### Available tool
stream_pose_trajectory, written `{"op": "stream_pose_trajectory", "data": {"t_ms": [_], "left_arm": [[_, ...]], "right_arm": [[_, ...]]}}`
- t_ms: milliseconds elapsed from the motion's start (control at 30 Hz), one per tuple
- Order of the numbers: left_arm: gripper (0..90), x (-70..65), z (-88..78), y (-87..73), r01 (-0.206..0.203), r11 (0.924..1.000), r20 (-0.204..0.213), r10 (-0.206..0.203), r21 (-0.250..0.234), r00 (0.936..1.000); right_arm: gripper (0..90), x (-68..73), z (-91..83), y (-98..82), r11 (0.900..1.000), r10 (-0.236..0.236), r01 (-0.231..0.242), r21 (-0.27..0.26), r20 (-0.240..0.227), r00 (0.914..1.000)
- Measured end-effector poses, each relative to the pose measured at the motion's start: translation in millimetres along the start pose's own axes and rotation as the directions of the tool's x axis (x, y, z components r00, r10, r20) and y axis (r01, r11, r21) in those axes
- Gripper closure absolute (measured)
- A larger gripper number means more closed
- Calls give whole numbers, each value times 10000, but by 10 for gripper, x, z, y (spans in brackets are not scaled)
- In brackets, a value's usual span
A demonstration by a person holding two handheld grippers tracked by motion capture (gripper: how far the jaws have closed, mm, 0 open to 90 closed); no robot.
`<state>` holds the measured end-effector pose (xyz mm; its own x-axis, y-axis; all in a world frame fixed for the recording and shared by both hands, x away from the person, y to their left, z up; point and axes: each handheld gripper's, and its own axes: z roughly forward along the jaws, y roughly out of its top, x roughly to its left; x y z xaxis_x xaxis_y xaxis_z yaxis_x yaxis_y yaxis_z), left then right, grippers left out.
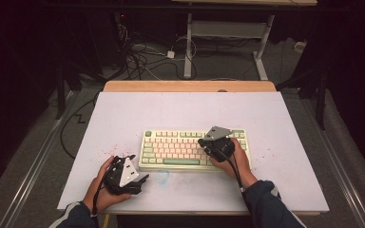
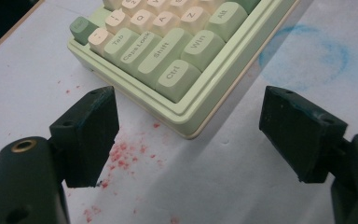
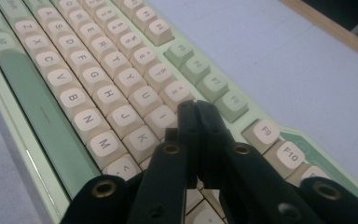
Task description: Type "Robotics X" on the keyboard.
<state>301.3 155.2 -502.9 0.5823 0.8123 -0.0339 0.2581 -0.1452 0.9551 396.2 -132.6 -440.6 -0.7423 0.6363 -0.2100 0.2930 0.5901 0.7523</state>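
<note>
High view is showing my two hands coming in from the near edge of the white bench (image 1: 123, 114), with the green and cream keyboard (image 1: 171, 147) lying flat a little right of the middle, nearer to me than to the far wooden edge. I am holding my left gripper (image 1: 142, 179) just off the keyboard's near left corner, low over the bench, and its fingers (image 2: 86, 135) are standing released and wide apart, with that corner and its Ctrl key (image 2: 173, 74) lying between and beyond them, nothing gripped. Red specks (image 2: 126, 154) are dotting the bench under them, and a faint blue ring (image 2: 303, 58) is showing nearby. I am holding my right gripper (image 1: 202, 141) over the keyboard's right half, its fingers (image 3: 189, 126) clenched together on nothing, tips pointing down at the cream keys near the I key (image 3: 161, 116).
</note>
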Motion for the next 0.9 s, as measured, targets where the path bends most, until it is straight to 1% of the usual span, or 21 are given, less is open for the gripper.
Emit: {"op": "stream_pose_trajectory", "data": {"t_ms": [167,233,333,400,467,500,533,633,667,700,767,800,900], "left_arm": [[187,-2,-2,-3,-50,10000,0,50,30,10000],[188,-4,-2,-6,-79,9999,9,79,62,10000],[188,-8,-1,-15,-138,9998,24,138,126,9999],[187,-11,1,-16,-132,9998,38,132,139,9999],[188,-14,1,-18,-130,9998,39,129,147,9999],[188,-14,0,-16,-135,9998,27,135,135,9999],[188,-14,-4,-12,-93,9999,39,92,117,9999],[188,-12,-1,-13,-162,9998,-45,162,131,9999],[188,-11,1,-17,-176,9997,-67,177,154,9998],[189,-11,1,-17,-163,9997,-72,165,164,9998],[192,-11,-1,-16,-186,9997,-100,187,151,9998],[192,-12,-2,-12,-172,9998,-104,174,125,9998],[194,-10,-7,-1,-110,9999,-123,111,72,9999]], "right_arm": [[860,-8,-86,-5,9990,-22,21,-445,-11,10000],[821,-13,-116,-8,9986,-68,67,-527,-23,10000],[797,-21,-177,-17,9975,-77,73,-704,-46,10000],[760,-23,-214,-30,9961,-114,116,-878,30,9999],[689,-22,-244,-46,9950,-85,100,-997,151,9999],[682,-24,-260,-56,9940,-85,101,-1085,154,9998],[655,-22,-277,-65,9934,-83,100,-1144,152,9998],[566,0,-336,-95,9893,-299,318,-1422,155,9994],[527,8,-355,-104,9886,-356,381,-1455,197,9992],[496,16,-379,-116,9866,-466,504,-1549,283,9985],[443,26,-440,-148,9822,-541,607,-1778,415,9977],[397,25,-470,-168,9799,-490,570,-1911,464,9977],[347,17,-561,-237,9758,-382,494,-2132,562,9977]]}}
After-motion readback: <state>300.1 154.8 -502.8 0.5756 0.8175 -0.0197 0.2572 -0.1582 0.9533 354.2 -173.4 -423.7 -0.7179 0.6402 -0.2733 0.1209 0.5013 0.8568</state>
